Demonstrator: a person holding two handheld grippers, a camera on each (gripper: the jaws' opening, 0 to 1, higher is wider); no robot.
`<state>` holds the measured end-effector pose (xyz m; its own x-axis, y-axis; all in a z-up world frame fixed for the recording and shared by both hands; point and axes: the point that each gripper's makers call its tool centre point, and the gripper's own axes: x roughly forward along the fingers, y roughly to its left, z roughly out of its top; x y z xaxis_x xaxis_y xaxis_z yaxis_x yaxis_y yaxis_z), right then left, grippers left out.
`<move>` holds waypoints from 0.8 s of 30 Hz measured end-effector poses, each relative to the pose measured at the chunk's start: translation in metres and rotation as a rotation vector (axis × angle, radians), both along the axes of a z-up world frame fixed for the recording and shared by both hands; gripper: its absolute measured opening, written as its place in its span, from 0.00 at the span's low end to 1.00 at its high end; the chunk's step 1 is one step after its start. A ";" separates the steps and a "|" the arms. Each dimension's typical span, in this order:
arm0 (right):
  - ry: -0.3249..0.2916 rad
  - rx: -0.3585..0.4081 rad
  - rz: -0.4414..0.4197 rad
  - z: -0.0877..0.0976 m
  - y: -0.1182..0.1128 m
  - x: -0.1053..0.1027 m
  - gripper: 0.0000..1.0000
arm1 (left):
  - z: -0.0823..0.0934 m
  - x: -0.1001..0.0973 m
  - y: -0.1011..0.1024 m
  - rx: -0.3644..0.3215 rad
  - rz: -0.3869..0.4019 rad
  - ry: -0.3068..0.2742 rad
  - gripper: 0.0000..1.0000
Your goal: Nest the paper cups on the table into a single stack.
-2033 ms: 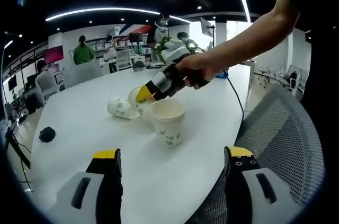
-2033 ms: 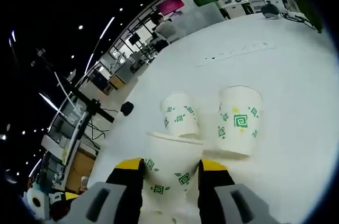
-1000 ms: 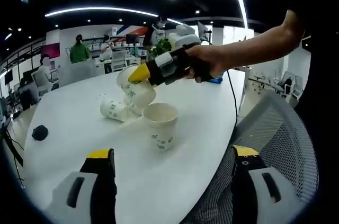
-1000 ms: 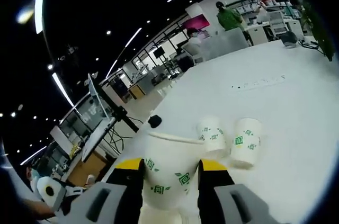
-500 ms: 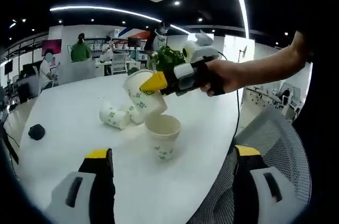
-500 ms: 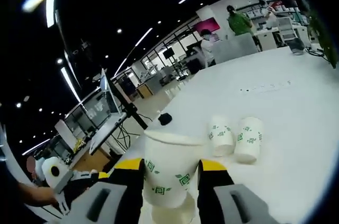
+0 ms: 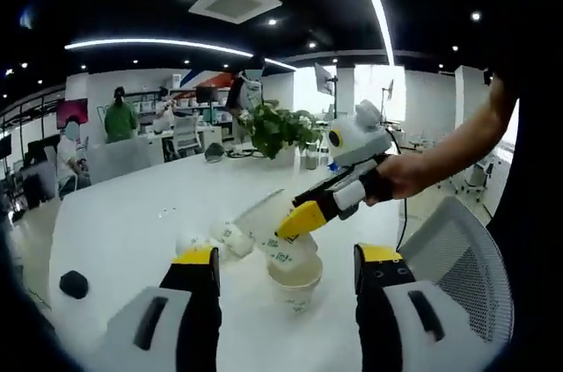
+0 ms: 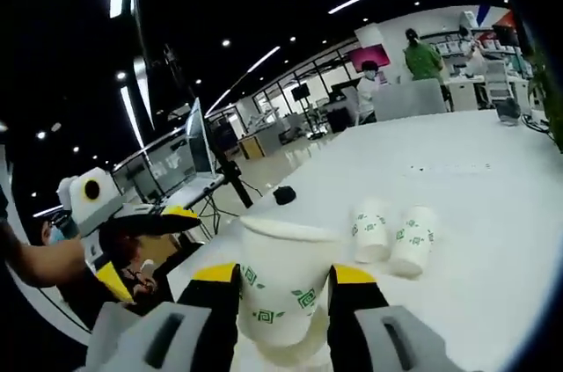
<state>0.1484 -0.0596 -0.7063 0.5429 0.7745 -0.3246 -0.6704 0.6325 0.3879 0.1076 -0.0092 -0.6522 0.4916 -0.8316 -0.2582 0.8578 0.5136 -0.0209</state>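
Left gripper view looks over a white table [image 7: 114,231]; the left gripper [image 7: 286,271] has its two yellow-tipped jaws spread wide with nothing between them, standing either side of an upright paper cup [image 7: 296,282] on the tabletop; the right gripper [image 7: 303,218] reaches in from the right, held by a hand [image 7: 406,177], and carries a tilted paper cup [image 7: 273,233] whose base sits at the mouth of the upright one; how deep it has gone in cannot be told; two more lying cups [image 7: 220,238] rest on their sides just behind, close together; a small dark object [image 7: 73,284] lies near the table's left edge; a potted plant [image 7: 277,128] stands farther back, and a mesh chair [image 7: 466,258] sits at the right.

Right gripper view shows the right gripper [image 8: 284,288] closed against the sides of the held cup [image 8: 283,288], its rim up; beneath it part of another cup's rim [image 8: 290,350] shows; the two lying cups [image 8: 391,236] lie side by side, touching, well beyond on the table [image 8: 493,214]; the left gripper [image 8: 132,240] enters from the left.
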 end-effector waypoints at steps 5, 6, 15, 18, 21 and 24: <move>-0.040 -0.025 0.032 0.003 0.001 -0.005 0.38 | 0.013 0.006 -0.007 0.025 -0.072 -0.022 0.42; -0.047 -0.033 0.037 0.002 0.001 -0.007 0.38 | 0.014 0.008 -0.008 0.033 -0.083 -0.024 0.39; -0.095 -0.070 0.066 0.003 0.001 -0.015 0.38 | 0.024 0.016 -0.030 0.088 -0.177 -0.028 0.24; -0.112 -0.078 0.074 0.005 0.001 -0.016 0.38 | 0.023 0.017 -0.037 0.107 -0.205 -0.024 0.22; -0.133 -0.090 0.082 0.009 0.002 -0.019 0.38 | 0.022 0.018 -0.044 0.120 -0.235 -0.022 0.20; -0.148 -0.097 0.087 0.010 0.001 -0.020 0.38 | 0.019 0.017 -0.051 0.131 -0.263 -0.012 0.17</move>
